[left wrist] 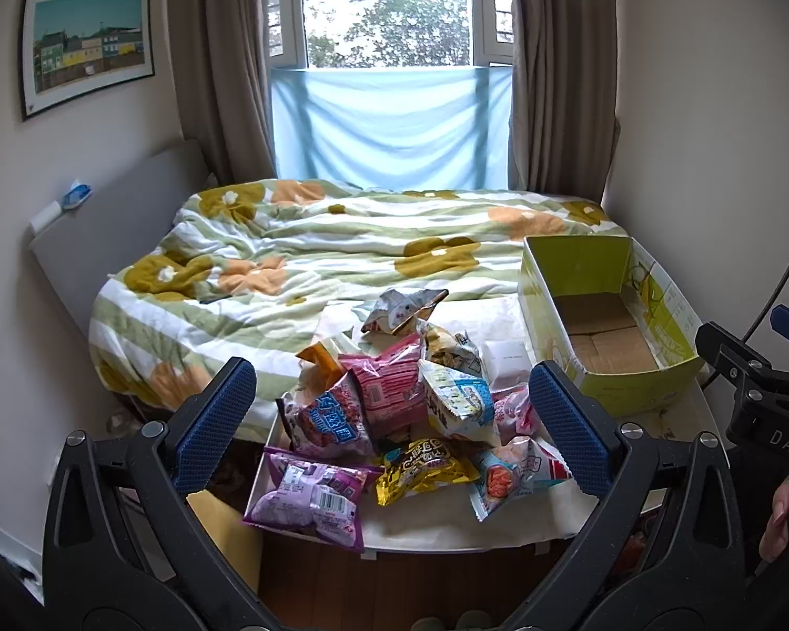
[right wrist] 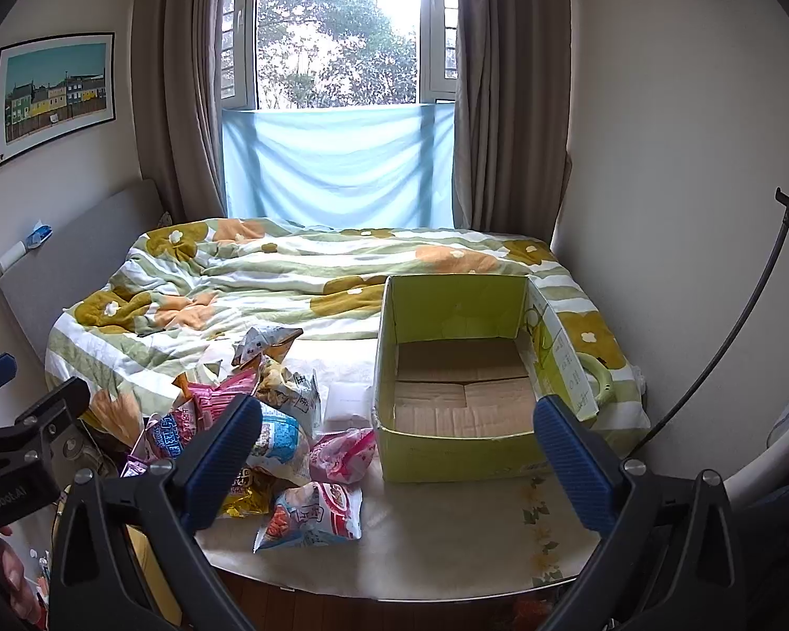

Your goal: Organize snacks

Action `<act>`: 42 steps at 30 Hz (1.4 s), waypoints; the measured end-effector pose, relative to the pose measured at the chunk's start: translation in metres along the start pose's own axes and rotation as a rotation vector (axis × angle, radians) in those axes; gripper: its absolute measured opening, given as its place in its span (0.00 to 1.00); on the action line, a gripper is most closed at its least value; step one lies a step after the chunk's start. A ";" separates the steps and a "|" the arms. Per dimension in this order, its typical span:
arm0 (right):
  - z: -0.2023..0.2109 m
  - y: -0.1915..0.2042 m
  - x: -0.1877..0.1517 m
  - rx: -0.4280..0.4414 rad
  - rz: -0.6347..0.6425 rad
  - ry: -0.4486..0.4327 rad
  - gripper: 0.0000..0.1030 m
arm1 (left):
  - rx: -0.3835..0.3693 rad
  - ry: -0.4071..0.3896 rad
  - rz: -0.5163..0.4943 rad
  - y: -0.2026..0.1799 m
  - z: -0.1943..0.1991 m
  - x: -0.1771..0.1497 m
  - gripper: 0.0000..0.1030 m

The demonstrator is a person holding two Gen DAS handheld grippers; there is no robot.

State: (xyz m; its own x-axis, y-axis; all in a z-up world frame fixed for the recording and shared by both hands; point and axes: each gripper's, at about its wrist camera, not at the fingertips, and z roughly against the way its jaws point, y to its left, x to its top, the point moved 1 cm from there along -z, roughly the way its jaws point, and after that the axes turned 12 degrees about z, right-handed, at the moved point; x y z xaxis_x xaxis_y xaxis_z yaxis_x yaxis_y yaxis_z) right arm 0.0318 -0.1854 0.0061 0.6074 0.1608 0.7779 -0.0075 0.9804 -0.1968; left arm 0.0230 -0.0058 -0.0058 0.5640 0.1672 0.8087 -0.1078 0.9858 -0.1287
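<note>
The snack packets (left wrist: 394, 420) lie heaped on the desk (left wrist: 499, 526) straight ahead of your left gripper (left wrist: 394, 415), framed between its two blue-padded fingers (left wrist: 215, 420); from your right gripper (right wrist: 394, 452) the same pile sits ahead and to the left, partly hidden behind its left finger. A purple packet (left wrist: 310, 499) is the nearest to your left gripper, hanging over the desk's near edge, with a yellow packet (left wrist: 421, 468) and a pale blue packet with a red picture (left wrist: 510, 478) just beside it to the right; pink packets (left wrist: 389, 389) and a silver one (left wrist: 405, 310) are piled further away. The green cardboard box (right wrist: 457, 452) stands open and upright directly ahead of your right gripper, its brown floor bare, and ahead-right of your left one, near the pile but apart from it. Both grippers are spread wide and hold nothing; each hangs short of the desk's near edge, your right gripper showing at the right rim of the left view. Beyond desk and box lies the bed with its flowered quilt (left wrist: 342, 242), then the window (left wrist: 389, 5) with brown curtains (left wrist: 215, 63) and a blue cloth (left wrist: 389, 126) across its lower part, and a framed picture (left wrist: 87, 47) on the wall far to the left.
</note>
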 end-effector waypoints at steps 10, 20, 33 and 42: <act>-0.002 0.003 0.000 0.012 0.001 -0.004 0.99 | 0.003 0.007 0.002 -0.001 -0.002 -0.002 1.00; -0.017 0.007 -0.011 0.103 0.016 0.048 1.00 | 0.001 0.094 0.089 0.021 -0.009 -0.027 1.00; -0.110 0.035 -0.078 0.355 -0.024 0.288 1.00 | 0.091 0.296 0.162 0.075 -0.077 -0.097 1.00; -0.167 0.048 -0.103 0.386 -0.151 0.419 1.00 | 0.124 0.426 0.115 0.110 -0.157 -0.114 1.00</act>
State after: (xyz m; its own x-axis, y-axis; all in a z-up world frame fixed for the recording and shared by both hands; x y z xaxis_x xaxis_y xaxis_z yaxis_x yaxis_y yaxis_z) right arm 0.1017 -0.1744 -0.1834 0.8856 0.0342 0.4632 -0.1372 0.9720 0.1905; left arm 0.0749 0.0855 -0.2024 0.8261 0.2923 0.4818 -0.2723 0.9556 -0.1128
